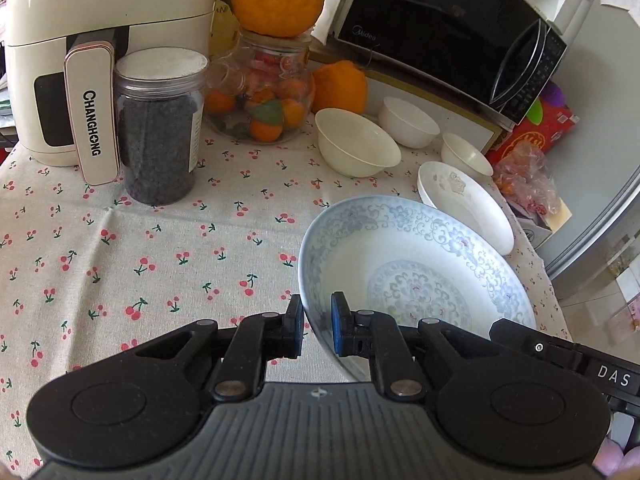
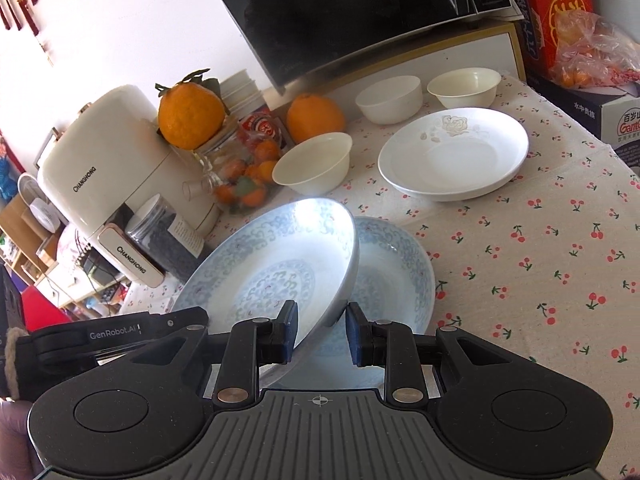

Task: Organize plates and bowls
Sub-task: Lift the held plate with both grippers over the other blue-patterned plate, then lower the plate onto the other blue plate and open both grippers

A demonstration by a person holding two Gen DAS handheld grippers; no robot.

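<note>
You get bright daylight and sharp focus. Glare whitens the blue-patterned plate (image 2: 280, 256). Fisheye bends your edges, corners dark.

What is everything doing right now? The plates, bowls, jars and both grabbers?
Top blue plate: tilted, lifted over another.
Lower blue plate: underneath, lying flat.
White plate: flat, empty.
Three white bowls: upright, empty, unstacked.
Dark jar: lid on.
Glass jar: orange sitting on top.
Microwave: door shut.
Left gripper: shut on top blue plate's rim.
Right gripper: shut on the same plate.
</note>
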